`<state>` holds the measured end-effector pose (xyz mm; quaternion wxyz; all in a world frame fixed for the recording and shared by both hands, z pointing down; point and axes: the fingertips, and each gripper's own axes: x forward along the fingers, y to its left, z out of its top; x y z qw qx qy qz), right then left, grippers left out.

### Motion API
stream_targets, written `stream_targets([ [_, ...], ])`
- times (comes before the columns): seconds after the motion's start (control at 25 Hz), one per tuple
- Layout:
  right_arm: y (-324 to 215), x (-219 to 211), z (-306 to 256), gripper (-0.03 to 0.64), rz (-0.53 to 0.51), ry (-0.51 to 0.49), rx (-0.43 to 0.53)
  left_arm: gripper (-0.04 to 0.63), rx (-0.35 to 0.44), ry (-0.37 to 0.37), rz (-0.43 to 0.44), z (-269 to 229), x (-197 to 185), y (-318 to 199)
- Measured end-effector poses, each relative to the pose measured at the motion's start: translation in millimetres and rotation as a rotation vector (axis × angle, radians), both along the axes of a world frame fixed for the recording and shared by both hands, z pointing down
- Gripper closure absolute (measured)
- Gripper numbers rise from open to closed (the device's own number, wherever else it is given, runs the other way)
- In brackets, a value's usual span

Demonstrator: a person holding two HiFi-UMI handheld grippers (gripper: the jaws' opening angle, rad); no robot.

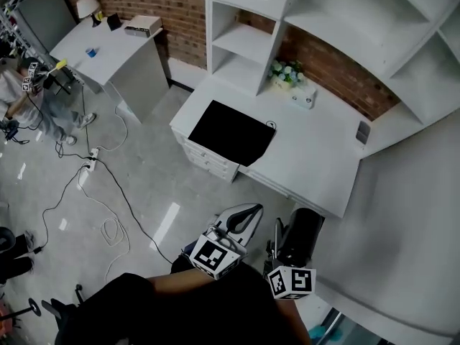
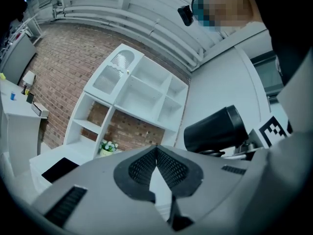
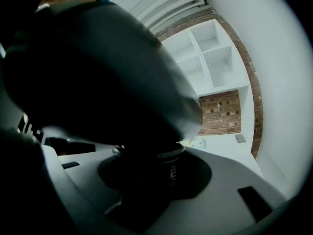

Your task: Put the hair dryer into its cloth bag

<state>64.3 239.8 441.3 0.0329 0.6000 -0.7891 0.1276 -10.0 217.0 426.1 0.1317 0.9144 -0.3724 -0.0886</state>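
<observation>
The black cloth bag [image 1: 231,131] lies flat on the left part of the white desk [image 1: 316,157]; it also shows in the left gripper view, bag [image 2: 58,169]. The black hair dryer [image 1: 305,230] is off the desk, in front of it, with my right gripper [image 1: 284,247] shut on its handle. In the right gripper view the dryer's dark body [image 3: 98,77] fills the upper left, and its handle [image 3: 159,168] sits between the jaws. My left gripper [image 1: 241,218] hangs just left of the dryer, shut and empty, its pads [image 2: 168,168] meeting; the dryer's barrel [image 2: 215,129] shows at its right.
A white shelf unit [image 1: 248,34] stands on the desk, with flowers [image 1: 286,72], a white box [image 1: 302,95] and a small grey item [image 1: 363,131]. Cables [image 1: 108,214] trail over the floor. A second desk [image 1: 108,52] and a person [image 1: 36,103] are at far left.
</observation>
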Motion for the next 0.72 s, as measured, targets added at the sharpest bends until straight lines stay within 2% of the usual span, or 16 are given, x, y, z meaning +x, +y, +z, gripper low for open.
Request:
stream_targets([
  [0.2, -41.7, -1.6, -14.3, 0.442, 0.071, 0.014, 0.042, 0.577, 0.044, 0.037, 0.033, -8.5, -12.5, -38.0],
  [0.44, -69.6, -12.2, -17.3, 0.443, 0.131, 0.043, 0.053, 0.577, 0.048, 0.063, 0.051, -13.8, -28.2, -73.2],
  [0.56, -80.8, -18.2, -10.9, 0.442, 0.143, 0.070, 0.041, 0.577, 0.056, 0.050, 0.060, -11.8, -36.3, -84.3],
  [0.72, -88.1, -25.4, 2.8, 0.442, 0.125, 0.062, -0.016, 0.577, 0.021, 0.013, 0.068, 5.3, -46.1, -86.7],
])
